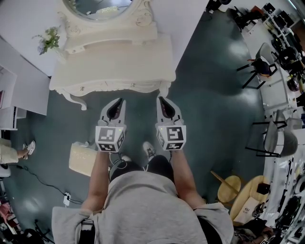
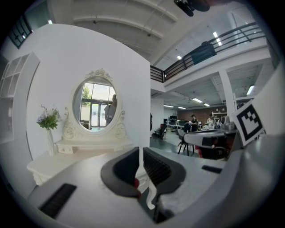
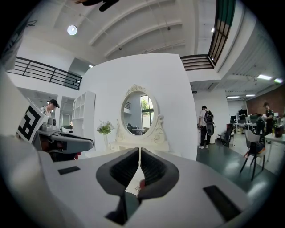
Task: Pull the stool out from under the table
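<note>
**Head view.** The left gripper and the right gripper are held side by side, their tips directed at the front edge of the cream dressing table, which lies just ahead of both jaw pairs. Each jaw pair is seen drawn together. The stool, cream and padded, is found on the dark floor behind the left gripper's jaws and to their left, beside the person's left forearm, clear of the table. An oval mirror and a spray of flowers are carried at the table's far side.

**Left gripper view.** The jaws are shown closed to a thin slit, with nothing held between them. The dressing table and mirror are placed ahead and to the left of the jaws; the right gripper is seen to their right.

**Right gripper view.** The jaws are shown closed, pad against pad, and empty. The mirror is centred directly beyond the jaw tips, the flowers slightly to their left.
</note>
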`<state>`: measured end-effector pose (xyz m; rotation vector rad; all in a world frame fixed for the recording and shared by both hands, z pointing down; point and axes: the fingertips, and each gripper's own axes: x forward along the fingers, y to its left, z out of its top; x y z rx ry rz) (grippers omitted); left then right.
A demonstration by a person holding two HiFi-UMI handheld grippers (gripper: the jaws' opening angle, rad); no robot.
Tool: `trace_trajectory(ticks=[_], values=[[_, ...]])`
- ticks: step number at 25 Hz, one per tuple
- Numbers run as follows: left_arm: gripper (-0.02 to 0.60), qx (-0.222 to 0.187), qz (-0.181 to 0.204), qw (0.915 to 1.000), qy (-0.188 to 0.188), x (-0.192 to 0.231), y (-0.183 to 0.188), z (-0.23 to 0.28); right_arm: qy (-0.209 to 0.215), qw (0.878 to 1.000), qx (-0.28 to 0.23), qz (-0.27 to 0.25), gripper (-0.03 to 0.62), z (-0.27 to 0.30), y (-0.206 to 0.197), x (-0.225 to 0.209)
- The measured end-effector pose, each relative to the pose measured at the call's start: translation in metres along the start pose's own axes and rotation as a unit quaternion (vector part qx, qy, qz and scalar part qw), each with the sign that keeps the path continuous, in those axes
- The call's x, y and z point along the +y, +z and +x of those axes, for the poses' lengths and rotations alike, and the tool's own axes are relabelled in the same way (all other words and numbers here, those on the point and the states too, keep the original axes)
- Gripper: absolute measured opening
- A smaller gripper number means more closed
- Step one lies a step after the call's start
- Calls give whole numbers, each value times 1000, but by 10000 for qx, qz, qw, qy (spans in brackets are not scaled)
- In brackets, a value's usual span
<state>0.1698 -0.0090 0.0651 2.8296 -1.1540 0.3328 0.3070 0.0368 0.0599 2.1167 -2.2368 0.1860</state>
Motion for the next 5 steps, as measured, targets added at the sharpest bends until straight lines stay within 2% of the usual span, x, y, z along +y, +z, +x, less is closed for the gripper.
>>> trace_trajectory(ticks=[5], values=[[31, 9, 28, 10000, 0, -2, 1, 2, -4, 10000, -5, 0, 23, 0, 1, -4]])
